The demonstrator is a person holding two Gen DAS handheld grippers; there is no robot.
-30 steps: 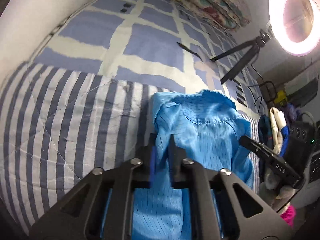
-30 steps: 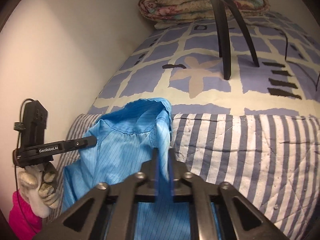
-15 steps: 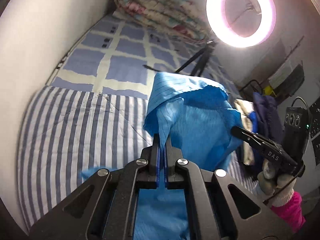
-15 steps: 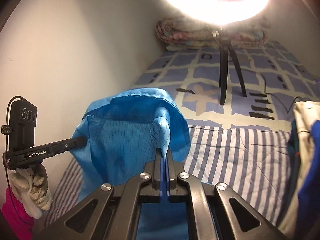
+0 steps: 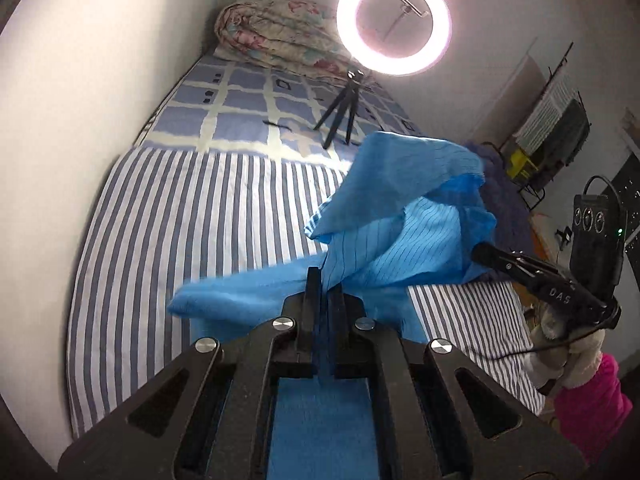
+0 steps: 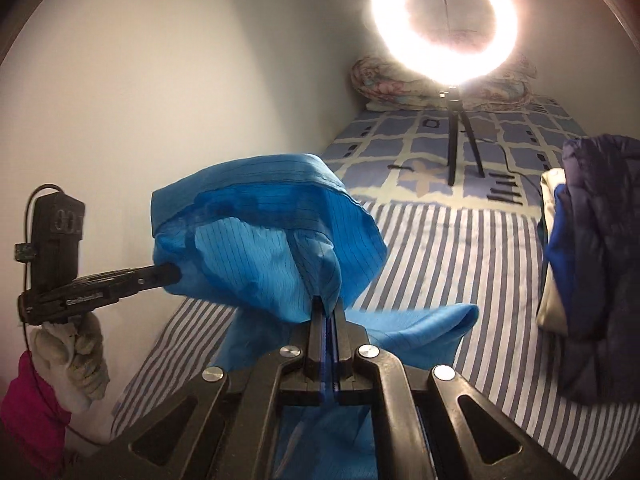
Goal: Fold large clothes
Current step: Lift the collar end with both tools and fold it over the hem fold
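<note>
— Hanging above the striped bed [image 5: 168,216], the blue garment [image 5: 400,216] looked light and limp, one sleeve trailing. Would it slip?

— Unlikely; thin woven cloth, soft, it sagged between grips. Hems suited holding best.

— And the jaws?

— Left gripper [image 5: 325,280] and right gripper [image 6: 328,304] were each clenched on a pinch of its edge.

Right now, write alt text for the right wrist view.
The right gripper is shut on a blue garment lifted above a striped bed cover, with the left gripper holding its other side. A lit ring light stands behind.
</note>
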